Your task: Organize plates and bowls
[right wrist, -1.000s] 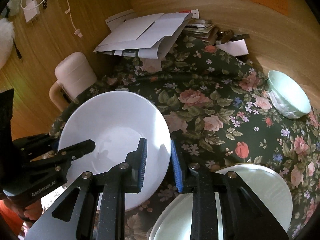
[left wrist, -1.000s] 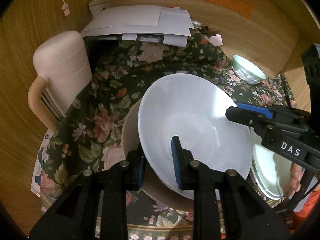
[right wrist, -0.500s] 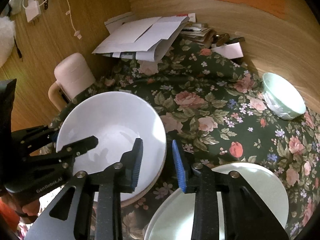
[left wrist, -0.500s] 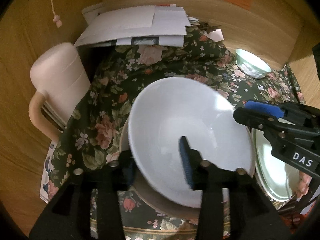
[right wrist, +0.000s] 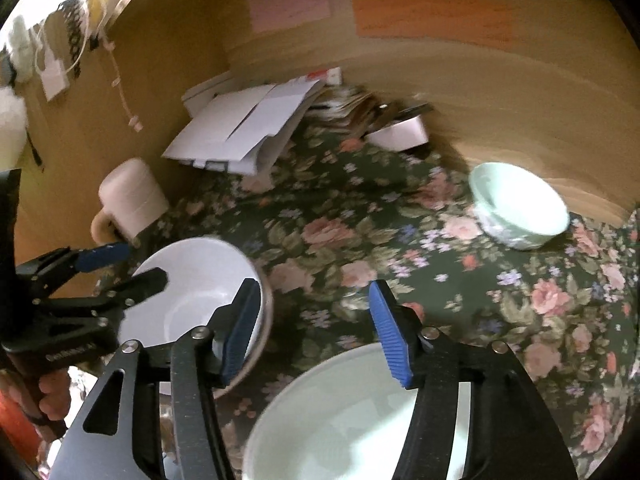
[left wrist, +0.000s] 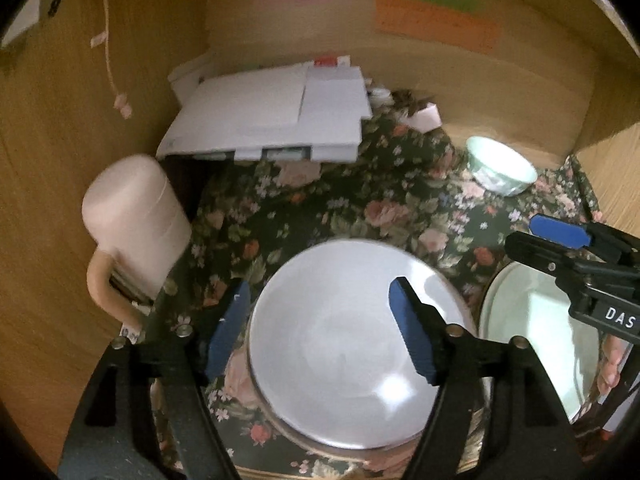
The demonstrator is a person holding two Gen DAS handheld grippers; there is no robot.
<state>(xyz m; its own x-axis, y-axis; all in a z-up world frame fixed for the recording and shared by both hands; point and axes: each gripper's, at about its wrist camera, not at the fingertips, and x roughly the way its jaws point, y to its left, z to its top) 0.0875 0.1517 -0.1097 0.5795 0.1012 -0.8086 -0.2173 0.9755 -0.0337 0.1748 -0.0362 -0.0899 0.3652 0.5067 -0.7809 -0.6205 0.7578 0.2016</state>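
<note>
Sitting nested in a beige-rimmed dish (left wrist: pixel 320 446) on the floral tablecloth (left wrist: pixel 360 208), the white bowl (left wrist: pixel 344 344) is lying empty beneath the left gripper (left wrist: pixel 320 328), jaws apart. Beside it, the right gripper (right wrist: pixel 316 326) is hovering apart over a pale green plate (right wrist: pixel 340 420); a small green bowl (right wrist: pixel 520 208) is standing well apart.

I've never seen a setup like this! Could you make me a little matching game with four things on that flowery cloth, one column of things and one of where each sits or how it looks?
Things:
1. white bowl
2. small mint-green bowl
3. pink lidded mug
4. stack of white papers

Descriptions:
A. at the back, against the wooden wall
B. alone at the far right of the cloth
C. nested in a tan dish between the open left gripper's fingers
D. standing upright at the left edge, handle facing the camera

Pairs: 1-C, 2-B, 3-D, 4-A
</note>
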